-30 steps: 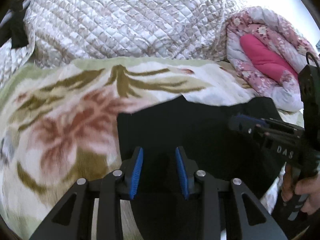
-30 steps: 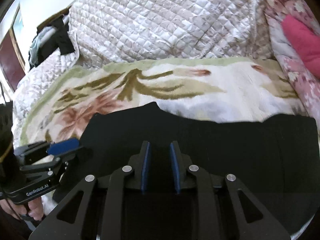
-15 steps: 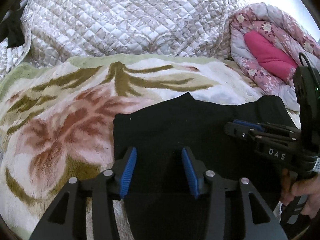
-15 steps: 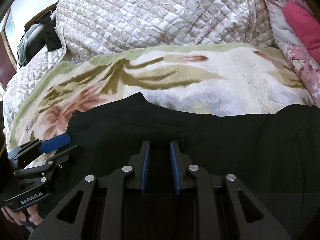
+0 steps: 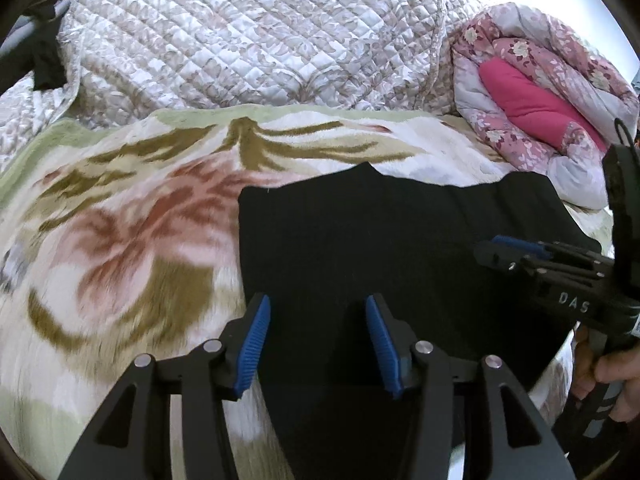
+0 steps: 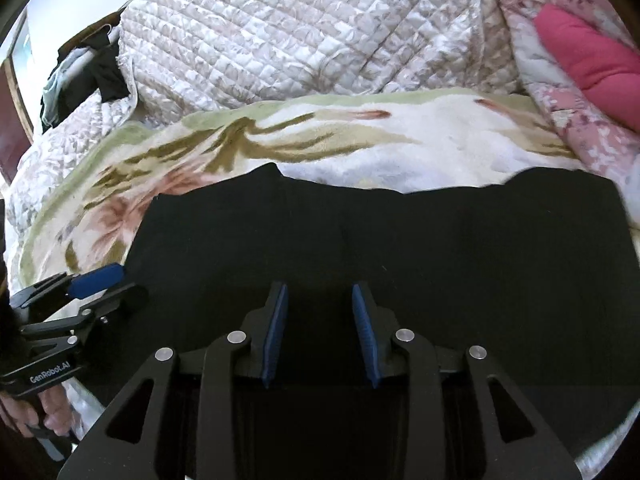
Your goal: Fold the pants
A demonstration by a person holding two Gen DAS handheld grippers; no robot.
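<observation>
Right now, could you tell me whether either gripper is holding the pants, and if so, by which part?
Nothing is held. The left gripper and right gripper are both open above the black pants, which lie flat on the floral blanket.

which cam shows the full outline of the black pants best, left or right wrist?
Right wrist. The black pants spread across most of that frame, with the far edge and both far corners in sight. The left wrist view shows only their left part; the right gripper covers the right side there.
</observation>
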